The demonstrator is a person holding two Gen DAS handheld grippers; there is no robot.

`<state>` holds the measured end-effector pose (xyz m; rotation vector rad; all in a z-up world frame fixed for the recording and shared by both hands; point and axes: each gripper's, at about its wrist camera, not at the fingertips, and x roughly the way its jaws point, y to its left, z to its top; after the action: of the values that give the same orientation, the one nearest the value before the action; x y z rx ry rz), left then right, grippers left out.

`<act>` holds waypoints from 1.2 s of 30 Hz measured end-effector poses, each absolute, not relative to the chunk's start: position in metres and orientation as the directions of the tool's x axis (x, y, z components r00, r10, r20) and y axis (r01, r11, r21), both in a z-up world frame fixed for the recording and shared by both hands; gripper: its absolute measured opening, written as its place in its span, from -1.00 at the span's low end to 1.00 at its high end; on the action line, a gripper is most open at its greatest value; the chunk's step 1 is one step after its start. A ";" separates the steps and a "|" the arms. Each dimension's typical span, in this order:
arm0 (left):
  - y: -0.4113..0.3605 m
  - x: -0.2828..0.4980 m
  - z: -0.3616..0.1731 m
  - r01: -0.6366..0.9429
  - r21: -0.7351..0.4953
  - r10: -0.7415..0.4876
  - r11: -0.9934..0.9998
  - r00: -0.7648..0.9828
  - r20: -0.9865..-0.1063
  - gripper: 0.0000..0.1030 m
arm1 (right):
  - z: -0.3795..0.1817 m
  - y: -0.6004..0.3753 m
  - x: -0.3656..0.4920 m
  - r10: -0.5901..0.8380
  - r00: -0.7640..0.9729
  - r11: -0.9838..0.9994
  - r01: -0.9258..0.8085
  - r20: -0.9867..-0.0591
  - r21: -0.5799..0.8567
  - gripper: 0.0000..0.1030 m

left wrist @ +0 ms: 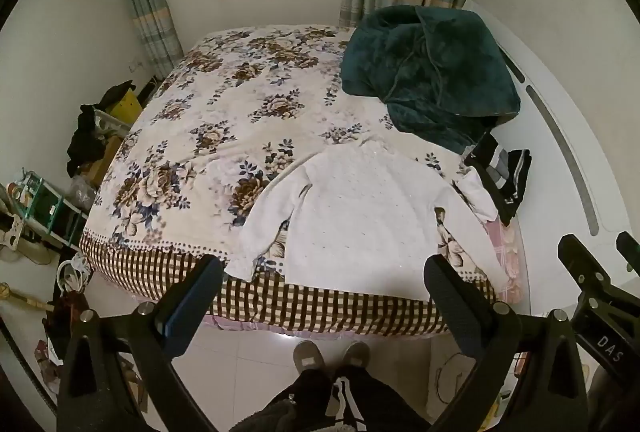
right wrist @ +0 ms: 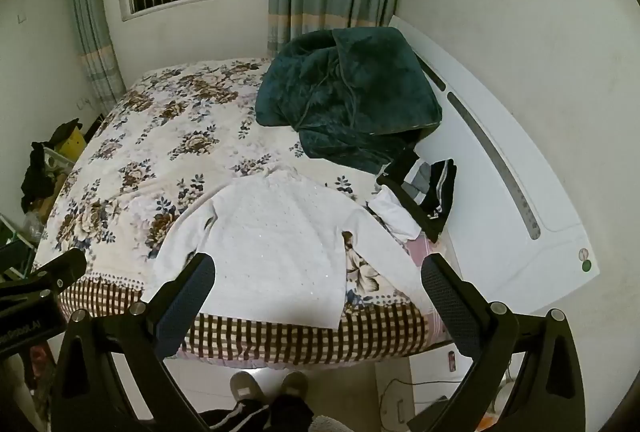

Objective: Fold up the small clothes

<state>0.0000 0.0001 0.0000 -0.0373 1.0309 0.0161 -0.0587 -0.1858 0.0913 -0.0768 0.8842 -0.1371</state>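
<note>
Both the left gripper (left wrist: 324, 280) and right gripper (right wrist: 318, 278) gape wide above the white sweater (left wrist: 360, 216); green blanket (left wrist: 428, 72) heaped upper right, dark clothes (left wrist: 504, 176) beside.

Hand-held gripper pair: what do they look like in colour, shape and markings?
Both the left hand-held gripper and the right hand-held gripper have black angular frames with silver bolts and dark textured finger pads. White lettering marks their bodies.
</note>
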 end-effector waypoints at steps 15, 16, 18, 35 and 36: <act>-0.001 0.003 -0.002 -0.034 -0.016 0.003 0.999 0.512 -0.859 1.00 | 0.095 -0.183 -0.060 -0.148 0.630 0.989 0.085 -0.763 -0.122 1.00; -0.001 0.003 -0.002 -0.035 -0.016 0.004 0.999 0.512 -0.859 1.00 | 0.095 -0.183 -0.060 -0.150 0.630 0.989 0.086 -0.762 -0.123 1.00; 0.000 0.001 0.000 -0.034 -0.018 0.002 0.999 0.515 -0.857 1.00 | 0.096 -0.183 -0.060 -0.150 0.629 0.989 0.086 -0.762 -0.124 1.00; 0.009 0.005 0.012 -0.030 -0.015 0.003 0.999 0.524 -0.852 1.00 | 0.105 -0.176 -0.061 -0.151 0.635 0.989 0.087 -0.758 -0.124 1.00; 0.009 0.005 0.011 -0.029 -0.017 0.001 0.999 0.525 -0.851 1.00 | 0.105 -0.176 -0.061 -0.150 0.635 0.989 0.087 -0.758 -0.124 1.00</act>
<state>0.0046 0.0090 0.0112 -0.0303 1.0182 0.0180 -0.0612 -0.1762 0.1052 -0.0779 0.8727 -0.1357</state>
